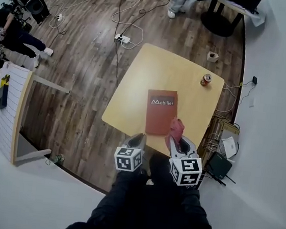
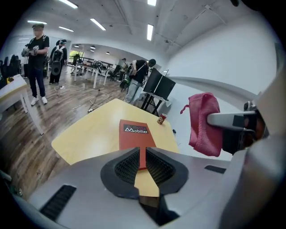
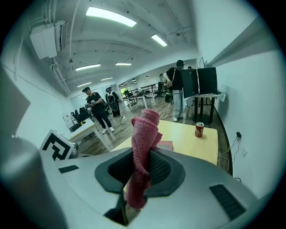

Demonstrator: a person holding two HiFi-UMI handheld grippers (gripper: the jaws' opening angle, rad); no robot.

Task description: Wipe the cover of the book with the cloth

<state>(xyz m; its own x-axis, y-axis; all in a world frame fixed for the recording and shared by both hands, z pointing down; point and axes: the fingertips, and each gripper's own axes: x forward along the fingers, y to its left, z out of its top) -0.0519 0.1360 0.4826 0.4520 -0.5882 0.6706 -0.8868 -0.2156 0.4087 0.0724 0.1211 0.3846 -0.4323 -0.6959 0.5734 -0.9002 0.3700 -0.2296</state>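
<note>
Item: red book [image 1: 161,111], flat on the counter [image 1: 137,75], cover up, can [image 1: 206,79] at its 2 o'clock. Right hand-held gripper [image 1: 177,141] pinches a pink cloth [image 1: 176,126], raised near the book's 5 o'clock corner, apparently not touching it. Left hand-held gripper [image 1: 139,138], at 7 o'clock, jaws nearly pressed together, empty. Step: approach; wiping not begun. Next, likely: lower the cloth flat onto the cover.
</note>
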